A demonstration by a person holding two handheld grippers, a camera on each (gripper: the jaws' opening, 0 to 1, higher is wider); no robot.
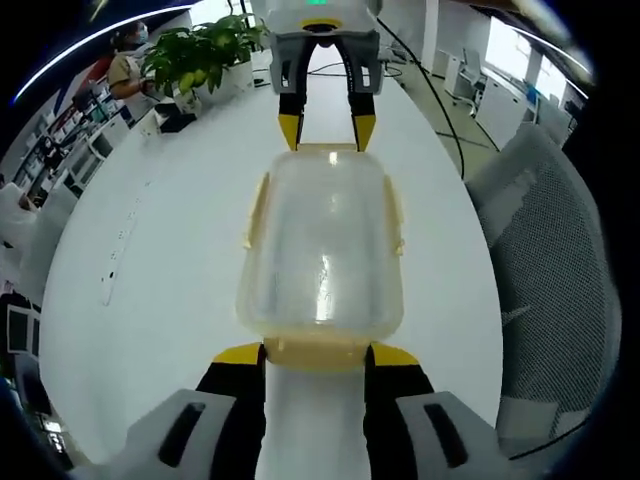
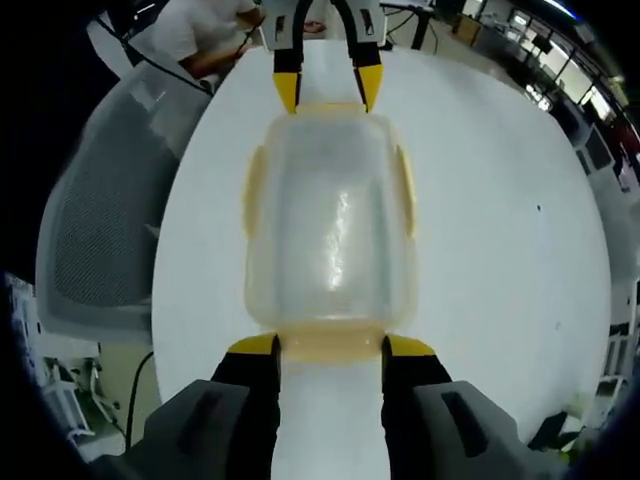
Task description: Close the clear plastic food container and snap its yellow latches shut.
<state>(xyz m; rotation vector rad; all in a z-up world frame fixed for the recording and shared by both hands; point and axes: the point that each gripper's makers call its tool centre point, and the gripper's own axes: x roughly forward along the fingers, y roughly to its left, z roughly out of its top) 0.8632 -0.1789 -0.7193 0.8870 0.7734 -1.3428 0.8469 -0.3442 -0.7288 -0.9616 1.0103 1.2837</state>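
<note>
A clear plastic food container with its lid on lies lengthwise on the white table, between my two grippers. Its yellow side latches flare out a little. My left gripper is open, and its yellow fingertips stand on either side of the near end latch. The right gripper is open at the far end. In the right gripper view the container runs away from my right gripper, which straddles an end latch. The left gripper is at the opposite end.
A grey mesh office chair stands by the table's edge, also seen as the chair. A potted plant and a seated person are at the far end. A black cable crosses the table. Another person sits beyond.
</note>
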